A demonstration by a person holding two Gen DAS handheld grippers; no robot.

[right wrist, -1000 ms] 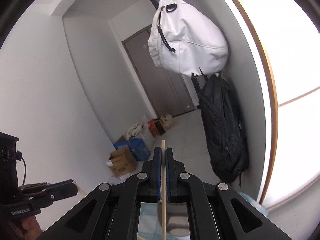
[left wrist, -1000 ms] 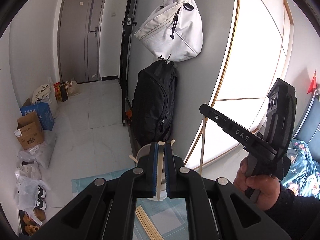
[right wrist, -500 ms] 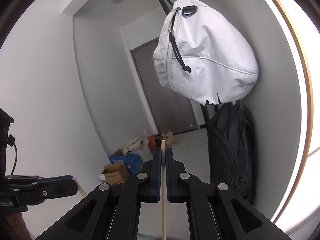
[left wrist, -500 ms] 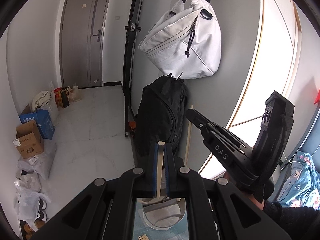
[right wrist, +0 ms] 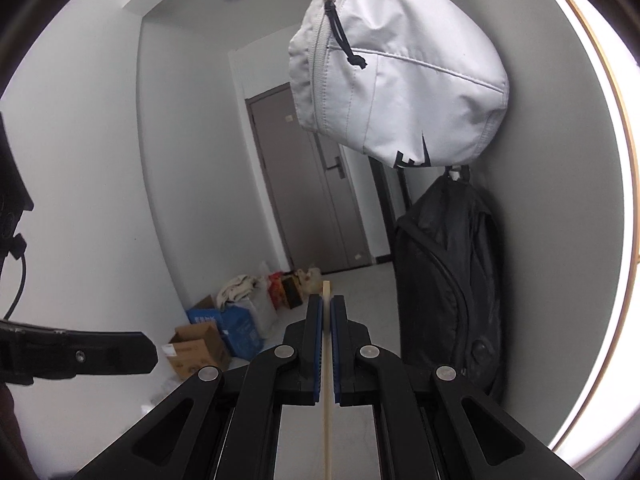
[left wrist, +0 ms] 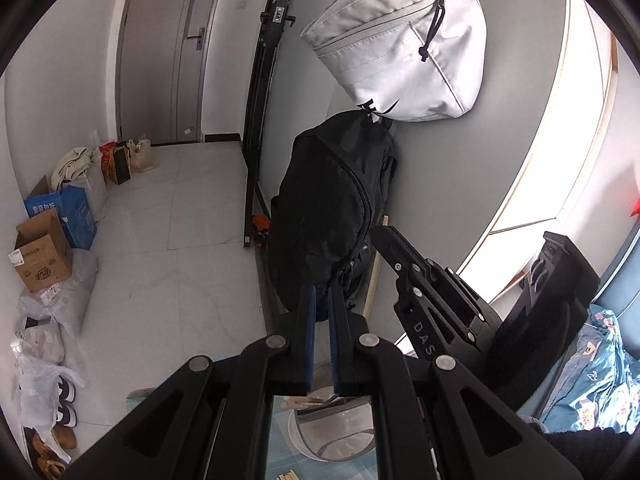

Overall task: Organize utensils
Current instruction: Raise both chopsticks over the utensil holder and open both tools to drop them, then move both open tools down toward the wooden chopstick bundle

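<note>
A white bag (left wrist: 400, 44) hangs high on the grey wall (left wrist: 460, 168), and a black backpack (left wrist: 332, 216) hangs just under it, touching its bottom. A black stand (left wrist: 260, 120) leans by the wall to their left. Past it is a grey door (left wrist: 160, 52). Along the left wall of the tiled floor (left wrist: 172, 264) sit a blue box (left wrist: 64, 212), a cardboard box (left wrist: 40, 252), plastic bags (left wrist: 44, 344) and shoes (left wrist: 64, 404). A bright round window (left wrist: 552, 140) fills the right side, with floral cloth (left wrist: 600, 376) below it.

Grey wall (left wrist: 440, 168), tiled floor (left wrist: 168, 264), bright window (left wrist: 560, 140).
</note>
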